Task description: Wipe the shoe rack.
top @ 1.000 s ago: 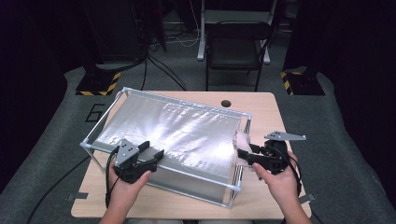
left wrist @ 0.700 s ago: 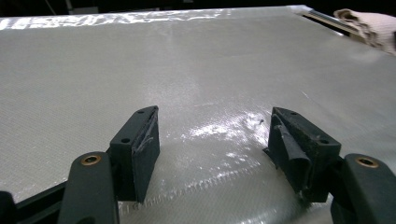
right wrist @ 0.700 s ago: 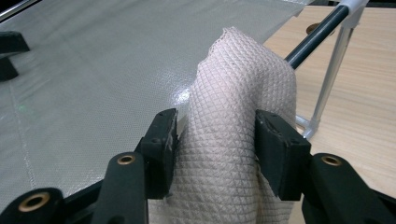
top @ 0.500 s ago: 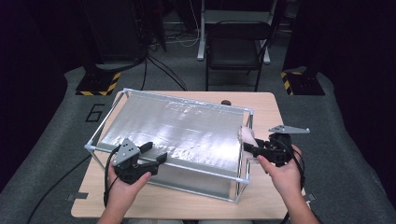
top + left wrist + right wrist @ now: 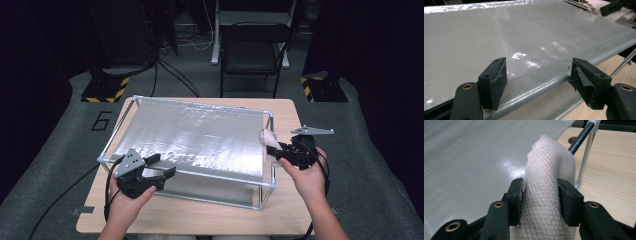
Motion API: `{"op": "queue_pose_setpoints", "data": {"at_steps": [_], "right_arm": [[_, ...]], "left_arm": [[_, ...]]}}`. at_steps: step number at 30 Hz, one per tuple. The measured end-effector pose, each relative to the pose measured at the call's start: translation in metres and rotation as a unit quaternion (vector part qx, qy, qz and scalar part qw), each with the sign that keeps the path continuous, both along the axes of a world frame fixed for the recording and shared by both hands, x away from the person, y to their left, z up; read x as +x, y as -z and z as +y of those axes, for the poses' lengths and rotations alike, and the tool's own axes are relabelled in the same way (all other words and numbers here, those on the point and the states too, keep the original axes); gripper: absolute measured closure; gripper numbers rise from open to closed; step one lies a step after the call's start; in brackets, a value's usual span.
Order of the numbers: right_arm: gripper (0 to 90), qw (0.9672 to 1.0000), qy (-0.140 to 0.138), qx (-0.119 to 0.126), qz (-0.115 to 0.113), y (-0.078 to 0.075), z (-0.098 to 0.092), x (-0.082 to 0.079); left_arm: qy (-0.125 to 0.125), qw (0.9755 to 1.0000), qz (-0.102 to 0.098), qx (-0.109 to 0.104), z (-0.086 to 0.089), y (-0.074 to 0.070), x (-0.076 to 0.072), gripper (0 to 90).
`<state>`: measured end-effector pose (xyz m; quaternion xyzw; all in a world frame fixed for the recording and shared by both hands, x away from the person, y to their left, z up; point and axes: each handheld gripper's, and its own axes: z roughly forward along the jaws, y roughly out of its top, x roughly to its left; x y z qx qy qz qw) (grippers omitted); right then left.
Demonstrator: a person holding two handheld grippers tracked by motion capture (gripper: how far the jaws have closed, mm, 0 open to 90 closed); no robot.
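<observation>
Pinching quilted cloth, right claw closing, left claw spread, straddling silver-sheeted frame on table.

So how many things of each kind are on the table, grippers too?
Black two-jaw grippers: 2, left and right
Silver metal frame with a shiny grey sheet on top: 1
Pale quilted cloth, between the right gripper's jaws: 1
Total: 4

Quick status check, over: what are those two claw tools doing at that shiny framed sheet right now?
Right gripper closing on the quilted cloth at the sheet's right edge. Left gripper open at near edge, holding nothing. Nothing in the way.
</observation>
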<state>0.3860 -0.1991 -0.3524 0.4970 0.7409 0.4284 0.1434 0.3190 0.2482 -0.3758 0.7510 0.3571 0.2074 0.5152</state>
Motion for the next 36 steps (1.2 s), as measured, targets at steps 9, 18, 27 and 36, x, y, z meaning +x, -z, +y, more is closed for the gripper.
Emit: {"op": "queue_pose_setpoints", "data": {"at_steps": [9, 18, 27, 36], "right_arm": [[59.9, 0.9998, 0.014, -0.009, -0.005, -0.001, -0.008, 0.008], [62.5, 0.9993, 0.033, -0.013, -0.011, -0.001, -0.011, 0.012], [67.6, 0.9994, 0.028, -0.009, -0.020, -0.005, -0.013, 0.001], [71.9, 0.9990, 0.010, 0.003, -0.044, -0.016, -0.016, -0.021]], "left_arm": [[0.018, 0.9998, -0.001, -0.001, -0.006, 0.004, -0.004, 29.8], [0.005, 0.9998, -0.017, 0.013, -0.015, 0.007, -0.010, 35.3], [0.003, 0.9998, -0.017, 0.006, -0.016, 0.009, -0.010, 35.4], [0.000, 0.9997, -0.024, 0.008, -0.024, 0.010, -0.009, 35.5]]}}
